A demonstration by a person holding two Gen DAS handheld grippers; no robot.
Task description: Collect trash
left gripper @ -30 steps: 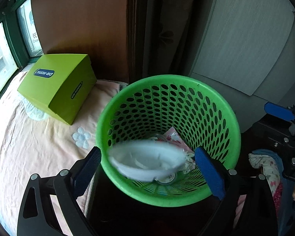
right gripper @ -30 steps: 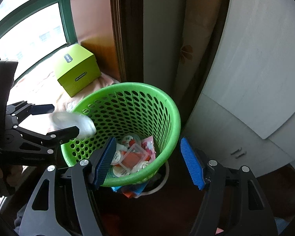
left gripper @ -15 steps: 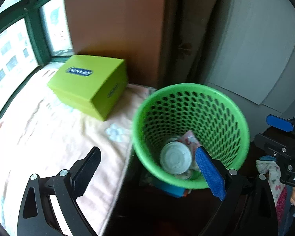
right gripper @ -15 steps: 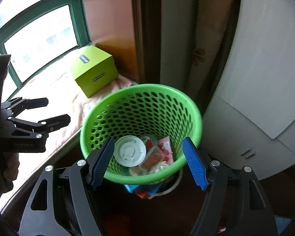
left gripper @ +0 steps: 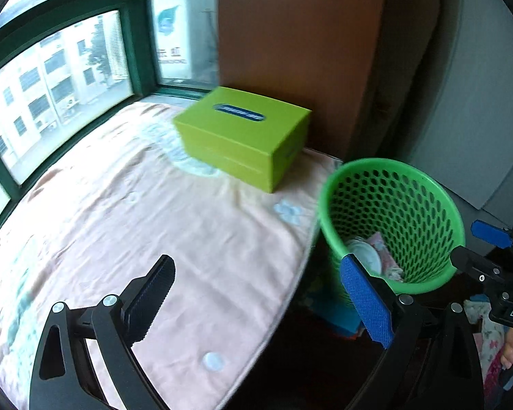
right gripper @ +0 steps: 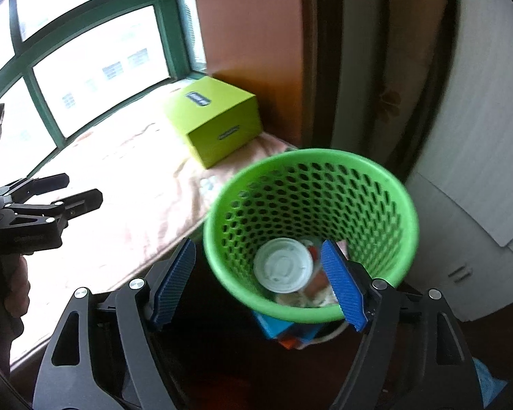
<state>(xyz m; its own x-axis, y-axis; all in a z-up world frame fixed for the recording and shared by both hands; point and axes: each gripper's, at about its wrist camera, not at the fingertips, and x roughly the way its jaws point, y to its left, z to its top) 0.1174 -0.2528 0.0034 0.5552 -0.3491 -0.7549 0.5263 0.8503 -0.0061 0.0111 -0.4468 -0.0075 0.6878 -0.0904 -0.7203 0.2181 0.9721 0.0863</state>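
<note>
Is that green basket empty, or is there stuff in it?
Not empty. The green basket holds a white round lid lying on top of other wrappers at its bottom.

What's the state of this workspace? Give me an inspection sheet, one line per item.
Surface: bed with a pale floral sheet, under the window.
Job's things: green basket beside the bed, holding a white lid on top of mixed trash.
Clutter: green box on the bed; blue and orange items on the floor under the basket.
Grippers: left gripper open, empty, over the bed edge; right gripper open, empty, over the basket.
Cables: nothing seen.
Surroundings: window, brown panel, grey cabinet.
</note>
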